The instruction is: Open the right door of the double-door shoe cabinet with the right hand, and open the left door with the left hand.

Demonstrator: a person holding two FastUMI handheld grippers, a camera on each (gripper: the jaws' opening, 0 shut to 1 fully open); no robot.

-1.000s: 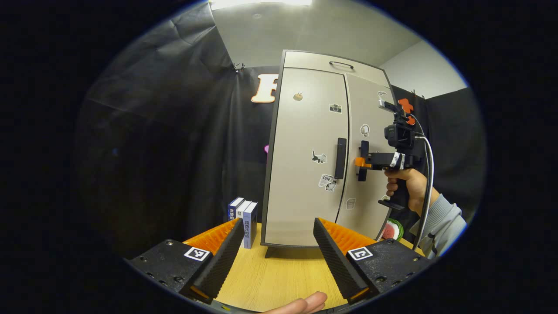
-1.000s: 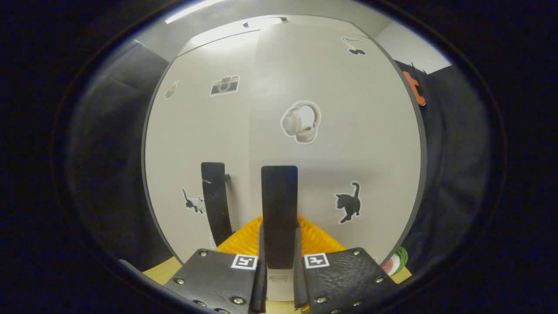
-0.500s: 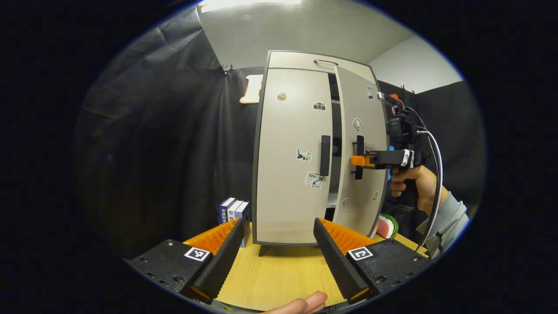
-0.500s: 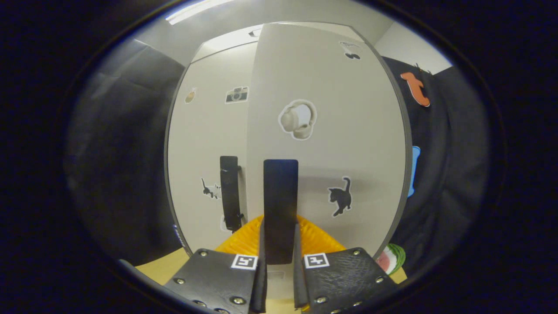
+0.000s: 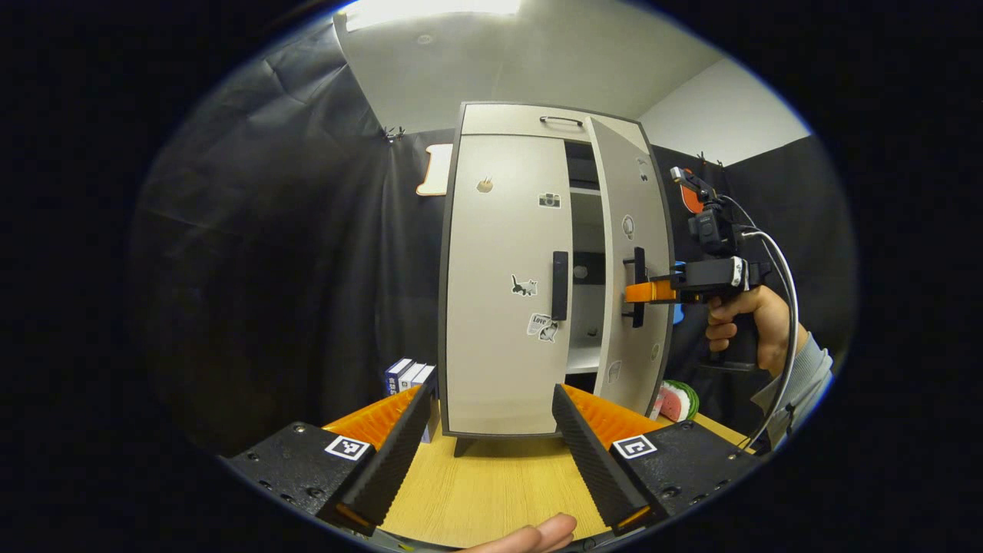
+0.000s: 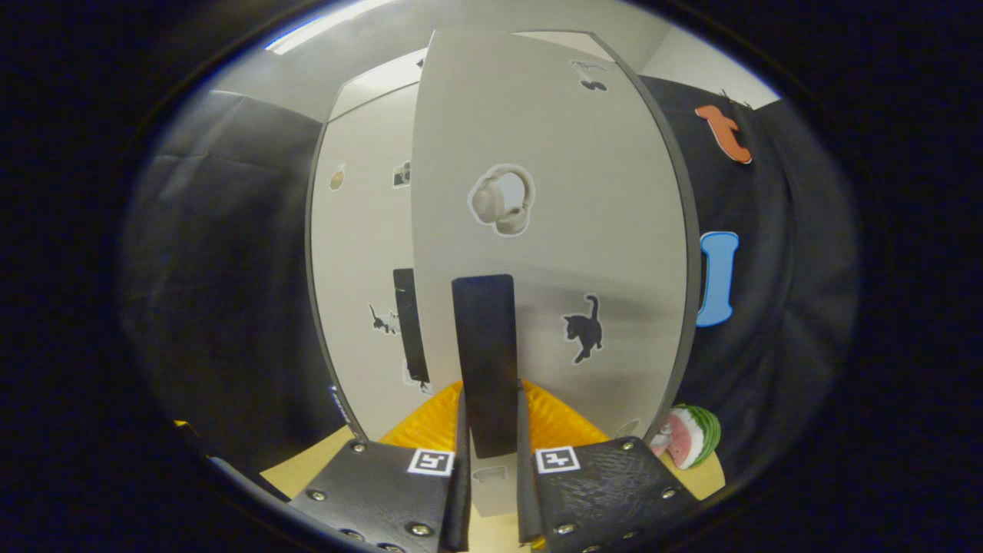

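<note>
A beige shoe cabinet (image 5: 503, 127) with stickers stands on the wooden table. Its right door (image 5: 633, 200) is swung partly outward, showing shelves inside (image 5: 581, 361). My right gripper (image 5: 641, 292) is shut on that door's black vertical handle (image 5: 637, 286), held by a hand (image 5: 749, 319). In the right gripper view the handle (image 6: 485, 353) runs up between my closed fingers (image 6: 458, 491), with the right door (image 6: 584, 192) close in front. The left door (image 5: 499, 338) is closed, its black handle (image 5: 560, 285) untouched. My left gripper (image 5: 484, 453) hangs open low over the table, well short of the cabinet.
Several books (image 5: 407, 376) stand upright left of the cabinet. A watermelon slice toy (image 5: 676, 401) lies at the cabinet's right foot, also seen as the watermelon slice (image 6: 687, 436) in the right gripper view. The wooden table (image 5: 491, 491) stretches between my left gripper and the cabinet. A fingertip (image 5: 537, 534) pokes in at the bottom.
The right door has swung outward from closed, pulled by my right gripper on its handle. My left gripper has drawn back a little, staying open.
</note>
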